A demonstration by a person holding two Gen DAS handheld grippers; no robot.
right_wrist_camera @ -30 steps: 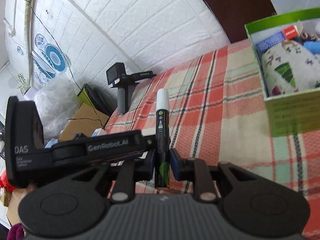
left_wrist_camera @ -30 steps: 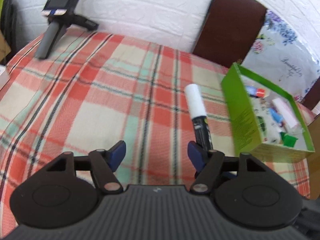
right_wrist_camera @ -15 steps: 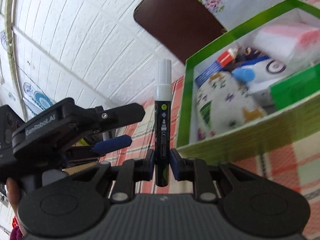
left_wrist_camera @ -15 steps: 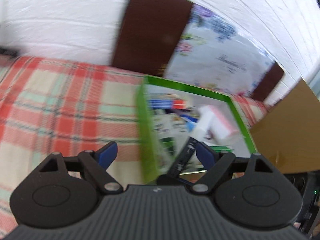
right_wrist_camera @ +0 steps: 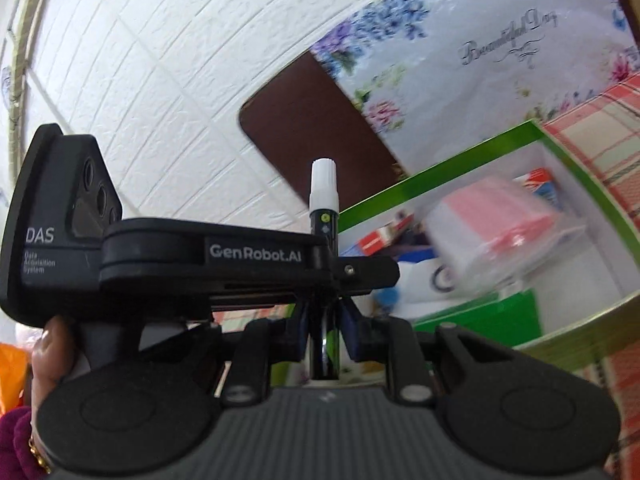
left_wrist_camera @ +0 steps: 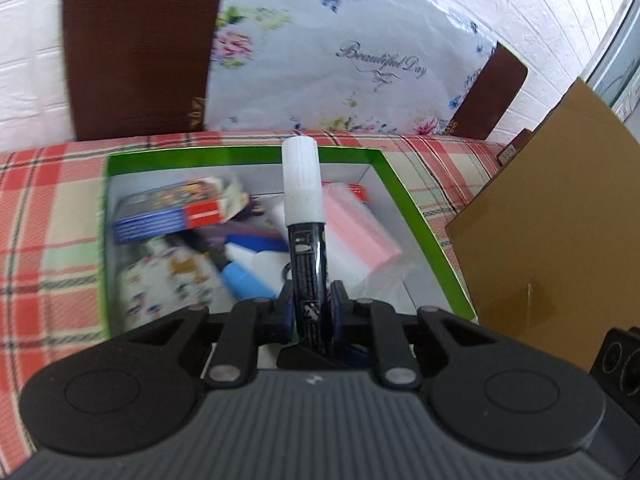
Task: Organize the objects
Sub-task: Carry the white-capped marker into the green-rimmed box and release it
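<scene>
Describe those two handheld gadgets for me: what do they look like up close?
Each is matte black plastic with a ribbed grey top, two round discs and silver pivot pins. The left gripper and right gripper have blue-padded jaws. White lettering on the left one's side reads "GenRobot.AI" and "DAS". A maroon knitted sleeve covers the wrist.

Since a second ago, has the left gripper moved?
Yes. The left gripper has swung right, from over the plaid cloth to above the green box, and its jaws, open then, are now shut on the marker.
</scene>
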